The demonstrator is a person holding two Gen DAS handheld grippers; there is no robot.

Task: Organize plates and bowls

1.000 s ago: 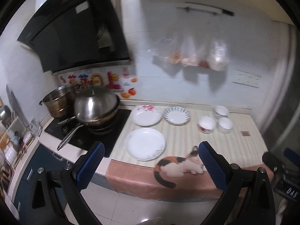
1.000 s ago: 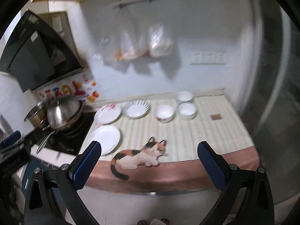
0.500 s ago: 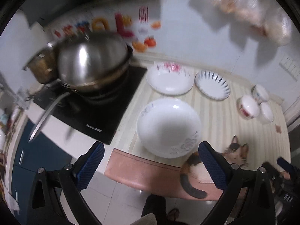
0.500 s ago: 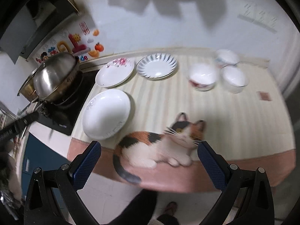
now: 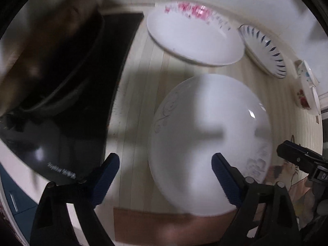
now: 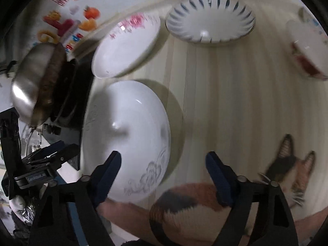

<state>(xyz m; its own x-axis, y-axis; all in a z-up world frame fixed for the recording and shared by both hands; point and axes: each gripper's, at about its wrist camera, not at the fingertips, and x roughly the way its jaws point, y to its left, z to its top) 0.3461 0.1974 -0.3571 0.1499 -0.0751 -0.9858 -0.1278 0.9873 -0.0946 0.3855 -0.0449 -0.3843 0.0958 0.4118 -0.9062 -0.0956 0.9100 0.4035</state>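
We are finding nothing stacked: the white plate (image 5: 209,135) is lying near the counter's front edge. Left gripper (image 5: 165,176) and right gripper (image 6: 162,174) are closing slightly over it, empty.

1. Left wrist view: taken from close above the striped cream counter mat (image 5: 141,106), aimed almost straight down. The large white plate with grey scrollwork (image 5: 209,143) fills the centre; the black cooktop (image 5: 67,135) is seen at left.
2. Right wrist view: taken from close above, tilted steeply down and forward, set further right over the printed calico cat (image 6: 205,201).
3. Shared by both views: the same large plate (image 6: 127,141), the pink-flowered white plate (image 5: 194,37) (image 6: 127,45), the blue-dashed white dish (image 5: 264,51) (image 6: 211,20).
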